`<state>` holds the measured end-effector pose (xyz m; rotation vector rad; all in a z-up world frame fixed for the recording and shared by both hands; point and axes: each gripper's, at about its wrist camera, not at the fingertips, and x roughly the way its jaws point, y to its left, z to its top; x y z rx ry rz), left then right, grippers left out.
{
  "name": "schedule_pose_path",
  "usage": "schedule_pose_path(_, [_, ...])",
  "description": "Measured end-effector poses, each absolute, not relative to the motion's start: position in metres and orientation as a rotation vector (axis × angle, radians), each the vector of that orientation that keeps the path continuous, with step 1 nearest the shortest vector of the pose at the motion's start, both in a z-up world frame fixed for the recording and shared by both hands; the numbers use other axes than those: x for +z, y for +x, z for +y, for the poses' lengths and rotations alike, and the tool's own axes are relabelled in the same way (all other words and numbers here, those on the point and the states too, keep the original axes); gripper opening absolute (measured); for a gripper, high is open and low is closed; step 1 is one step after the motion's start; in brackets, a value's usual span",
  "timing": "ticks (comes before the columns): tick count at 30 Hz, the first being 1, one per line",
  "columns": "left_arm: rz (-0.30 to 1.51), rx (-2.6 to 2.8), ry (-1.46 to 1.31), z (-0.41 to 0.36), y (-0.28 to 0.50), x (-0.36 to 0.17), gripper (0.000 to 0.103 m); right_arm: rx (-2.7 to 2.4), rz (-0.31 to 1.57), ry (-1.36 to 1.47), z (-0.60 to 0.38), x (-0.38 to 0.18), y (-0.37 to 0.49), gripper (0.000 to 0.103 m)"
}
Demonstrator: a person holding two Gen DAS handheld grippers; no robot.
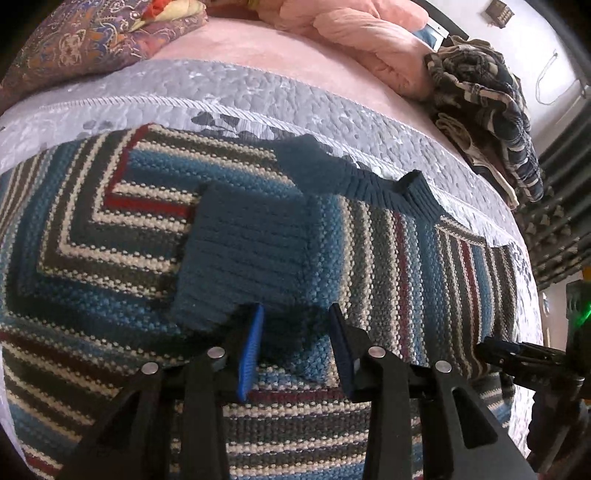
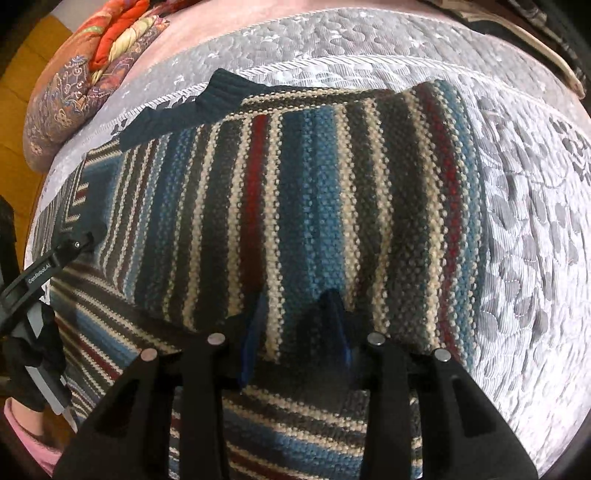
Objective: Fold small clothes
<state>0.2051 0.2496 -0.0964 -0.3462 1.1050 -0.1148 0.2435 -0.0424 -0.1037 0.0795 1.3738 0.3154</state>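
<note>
The striped sweater (image 1: 110, 236) is a thick knit in bands of teal, cream, charcoal and dark red, with plain dark-teal ribbing at the collar (image 1: 391, 192) and at the cuff (image 1: 240, 254). It lies partly folded on a grey quilted bed cover (image 1: 258, 99): one sleeve is laid across the body so its stripes run at an angle to those beneath, making a chevron in the left wrist view, and the cuff rests on top near the middle. The collar lies at the edge farthest from both cameras, and the body stretches from there back under the grippers, so the long axis runs roughly away from the viewer. In the right wrist view a folded panel of the sweater (image 2: 332, 206) shows stripes running lengthwise away from the camera, its right edge rounded over against the bed cover (image 2: 535, 240). The left hand-held gripper (image 1: 295, 317) has its blue-padded fingers parted around the near edge of the cuff, not closed on it. The right hand-held gripper (image 2: 295, 306) is likewise spread, its fingers pressed into the folded panel's near edge; whether cloth is pinched I cannot tell. Beyond the cover lie a pink blanket (image 1: 351, 29), a patterned paisley pillow (image 1: 74, 44) and a heap of dark patterned clothes (image 1: 487, 110).
</note>
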Motion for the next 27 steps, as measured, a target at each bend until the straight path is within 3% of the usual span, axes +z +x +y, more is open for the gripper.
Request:
schedule_pose_path(11, [1.076, -0.128, -0.39, 0.258, 0.2, -0.088, 0.037, 0.303, 1.353, 0.093, -0.039, -0.095, 0.244, 0.038])
schedule_pose_path(15, [0.996, -0.071, -0.387, 0.286, 0.193, -0.063, 0.048, 0.337, 1.23, 0.127, -0.037, -0.053, 0.243, 0.051])
schedule_pose_path(27, [0.885, 0.398, -0.542, 0.503, 0.13, -0.036, 0.057, 0.368, 1.287, 0.118, -0.017, -0.069, 0.236, 0.055])
